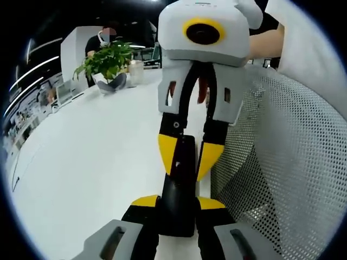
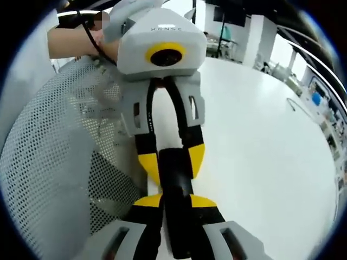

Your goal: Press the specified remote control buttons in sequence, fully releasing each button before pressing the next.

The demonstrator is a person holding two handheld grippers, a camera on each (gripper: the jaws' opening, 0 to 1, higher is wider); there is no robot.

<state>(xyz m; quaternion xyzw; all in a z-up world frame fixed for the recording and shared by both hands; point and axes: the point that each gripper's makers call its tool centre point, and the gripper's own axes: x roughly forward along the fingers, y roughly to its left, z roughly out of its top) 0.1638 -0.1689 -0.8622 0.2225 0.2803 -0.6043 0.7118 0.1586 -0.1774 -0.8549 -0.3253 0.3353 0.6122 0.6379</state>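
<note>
A slim black remote control (image 1: pixel 181 184) is held lengthwise over the white table (image 1: pixel 97 162) between both grippers. In the left gripper view, my left gripper (image 1: pixel 178 203) rises from the bottom and is shut on the remote's near end. My right gripper (image 1: pixel 188 158) comes down from the top, yellow tips clamped on the far end. In the right gripper view it is mirrored: the right gripper (image 2: pixel 176 202) is shut on the remote (image 2: pixel 174 179) from below and the left gripper (image 2: pixel 172 161) holds it from above. The remote's buttons are not visible.
A white mesh chair back (image 1: pixel 282 162) stands close beside the grippers, also seen as the mesh chair back (image 2: pixel 54 162). A potted plant (image 1: pixel 108 59) and a cup (image 1: pixel 135 70) sit at the table's far end, with a person behind them. A hand (image 2: pixel 81 38) holds the left gripper.
</note>
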